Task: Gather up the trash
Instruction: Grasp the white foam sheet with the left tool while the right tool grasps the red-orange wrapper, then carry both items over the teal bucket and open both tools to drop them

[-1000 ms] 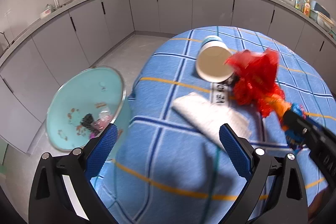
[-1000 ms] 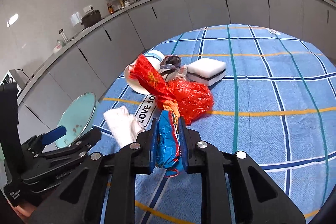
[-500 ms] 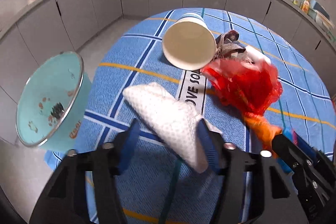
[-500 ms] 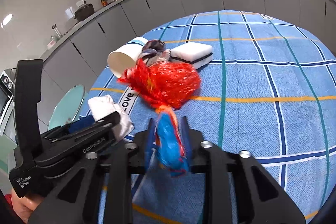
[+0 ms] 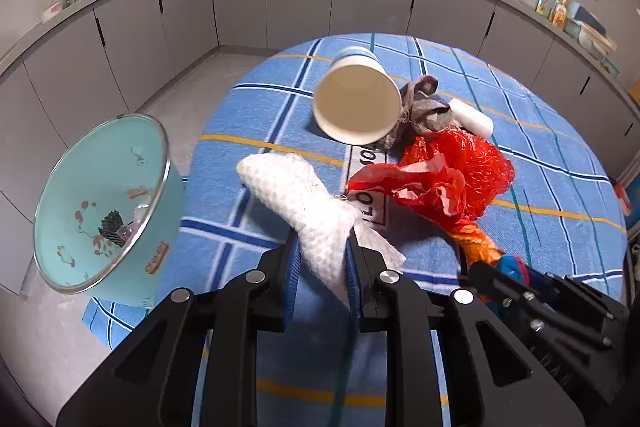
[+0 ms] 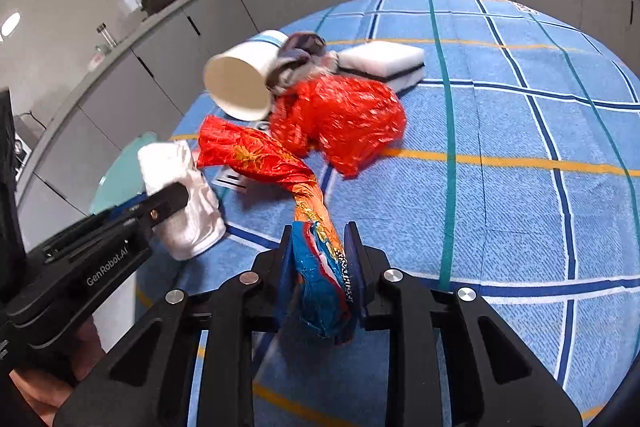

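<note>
Grey kitchen cabinets curve behind a table under a blue checked cloth, and the overturned white paper cup on it serves as the landmark. Nearest the cameras, well in front of the cup, the left gripper is closing its blue pads on a crumpled white paper towel, which sits pinched between them and rises toward the cup. Beside it, the right gripper is also closing, with the blue end of a twisted red-and-orange snack wrapper clamped between its pads. A crumpled red plastic bag lies just in front of the cup. Left of the cup, off the table edge, stands a pale turquoise bin with scraps inside. Against the cup's right side rests a bunched grey rag, and beyond that a white sponge block.
</note>
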The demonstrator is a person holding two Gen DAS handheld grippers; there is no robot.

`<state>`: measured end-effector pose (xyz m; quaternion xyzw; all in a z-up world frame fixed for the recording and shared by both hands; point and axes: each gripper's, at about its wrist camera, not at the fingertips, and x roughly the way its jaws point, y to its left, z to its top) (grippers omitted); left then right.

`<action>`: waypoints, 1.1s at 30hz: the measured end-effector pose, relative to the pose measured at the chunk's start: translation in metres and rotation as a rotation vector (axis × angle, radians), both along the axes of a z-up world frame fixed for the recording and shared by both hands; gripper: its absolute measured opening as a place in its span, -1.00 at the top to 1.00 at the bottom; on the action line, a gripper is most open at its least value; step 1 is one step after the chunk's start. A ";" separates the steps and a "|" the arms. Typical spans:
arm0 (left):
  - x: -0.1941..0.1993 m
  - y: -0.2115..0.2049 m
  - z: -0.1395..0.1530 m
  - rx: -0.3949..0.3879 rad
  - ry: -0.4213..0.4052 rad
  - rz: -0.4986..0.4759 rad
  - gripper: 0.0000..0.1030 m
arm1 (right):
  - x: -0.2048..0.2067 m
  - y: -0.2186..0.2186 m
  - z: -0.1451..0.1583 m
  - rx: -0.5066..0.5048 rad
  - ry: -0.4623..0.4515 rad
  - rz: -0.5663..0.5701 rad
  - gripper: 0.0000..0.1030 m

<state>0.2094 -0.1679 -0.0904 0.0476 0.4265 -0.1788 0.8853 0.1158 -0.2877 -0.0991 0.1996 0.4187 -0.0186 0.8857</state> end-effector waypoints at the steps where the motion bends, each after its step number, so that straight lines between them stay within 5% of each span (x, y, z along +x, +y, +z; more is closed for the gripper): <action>1: -0.001 0.005 0.001 -0.005 -0.004 0.000 0.60 | -0.003 0.001 0.003 -0.002 -0.010 0.000 0.50; 11: -0.015 0.045 0.026 -0.029 -0.078 0.024 0.60 | -0.011 0.017 0.035 0.044 -0.095 0.006 0.50; 33: 0.017 0.170 0.049 0.054 -0.146 0.218 0.60 | 0.069 0.144 0.057 0.083 -0.113 0.183 0.50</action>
